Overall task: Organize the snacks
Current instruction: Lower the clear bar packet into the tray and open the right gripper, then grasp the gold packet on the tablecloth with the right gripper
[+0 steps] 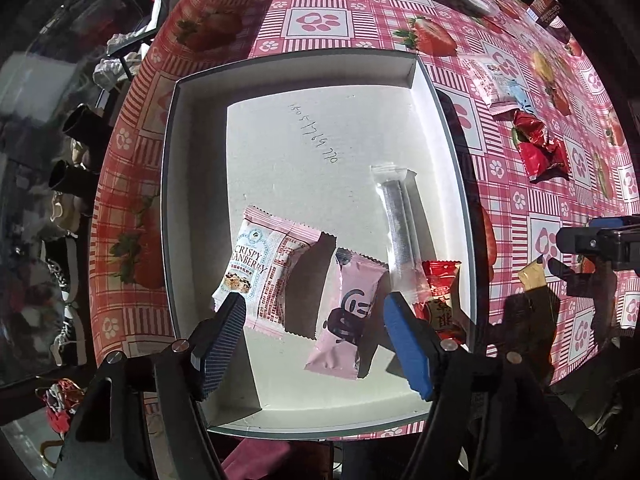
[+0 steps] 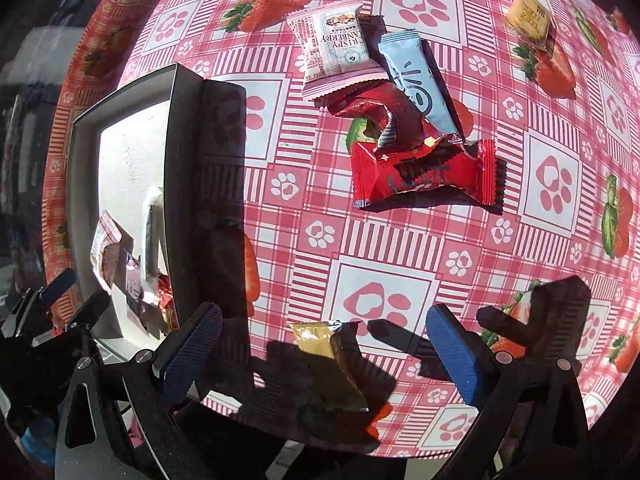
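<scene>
My left gripper (image 1: 316, 320) hangs open over a white, dark-rimmed box (image 1: 172, 160). A pink packet (image 1: 352, 312) lies flat on the box floor between its blue fingers, clear of both pads. Beside it in the box lie a Crispy Cranberry packet (image 1: 260, 272), a clear stick packet (image 1: 398, 232) and a red packet (image 1: 440, 300). My right gripper (image 2: 324, 344) stands wide open above the tablecloth to the right of the box (image 2: 184, 160). A gold packet (image 2: 328, 360) lies on the cloth between its fingers, untouched.
A pile of snacks sits further out on the strawberry tablecloth (image 2: 384, 248): another cranberry packet (image 2: 336, 48), a light blue packet (image 2: 420, 80) and red packets (image 2: 424, 172). A yellow biscuit pack (image 2: 528, 20) lies at the far right. Shoes (image 1: 68, 216) stand on the floor left of the table.
</scene>
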A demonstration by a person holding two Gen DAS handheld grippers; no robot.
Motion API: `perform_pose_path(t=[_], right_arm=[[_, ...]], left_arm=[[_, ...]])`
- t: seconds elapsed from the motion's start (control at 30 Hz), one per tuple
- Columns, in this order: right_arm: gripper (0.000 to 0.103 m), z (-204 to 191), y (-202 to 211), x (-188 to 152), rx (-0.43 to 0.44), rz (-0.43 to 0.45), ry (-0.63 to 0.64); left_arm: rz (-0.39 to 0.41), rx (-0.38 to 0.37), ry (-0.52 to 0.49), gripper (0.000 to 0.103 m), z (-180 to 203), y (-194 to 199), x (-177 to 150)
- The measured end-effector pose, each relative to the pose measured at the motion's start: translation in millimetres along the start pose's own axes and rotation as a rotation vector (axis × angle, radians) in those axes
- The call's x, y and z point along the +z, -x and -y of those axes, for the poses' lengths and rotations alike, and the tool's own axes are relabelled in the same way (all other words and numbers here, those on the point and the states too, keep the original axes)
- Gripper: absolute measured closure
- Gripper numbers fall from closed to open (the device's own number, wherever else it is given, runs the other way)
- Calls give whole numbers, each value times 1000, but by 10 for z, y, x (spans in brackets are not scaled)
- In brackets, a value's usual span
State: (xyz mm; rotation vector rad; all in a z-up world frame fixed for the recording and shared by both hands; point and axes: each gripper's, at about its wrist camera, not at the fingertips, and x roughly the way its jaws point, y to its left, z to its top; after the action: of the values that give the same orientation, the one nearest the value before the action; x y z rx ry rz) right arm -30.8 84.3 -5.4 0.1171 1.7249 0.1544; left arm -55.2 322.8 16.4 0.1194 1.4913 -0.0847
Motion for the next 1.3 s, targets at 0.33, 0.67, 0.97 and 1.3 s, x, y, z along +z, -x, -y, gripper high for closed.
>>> perform_pose_path(t=[0.33, 0.67, 0.97, 1.3], right_arm=[[0, -241, -605, -506, -147, -69, 144], [0, 175, -575, -350, -204, 0, 73], [0, 1165, -445, -271, -120, -2, -152], [0, 1273, -427, -461, -126, 38, -145]], left_arm=[[-10, -27, -135, 28, 583, 61, 225], [-5, -39, -195, 28, 1046, 273, 444], [-45, -97, -150, 28, 1401, 152, 779], [-15, -23, -338, 28, 2111, -97, 1244]])
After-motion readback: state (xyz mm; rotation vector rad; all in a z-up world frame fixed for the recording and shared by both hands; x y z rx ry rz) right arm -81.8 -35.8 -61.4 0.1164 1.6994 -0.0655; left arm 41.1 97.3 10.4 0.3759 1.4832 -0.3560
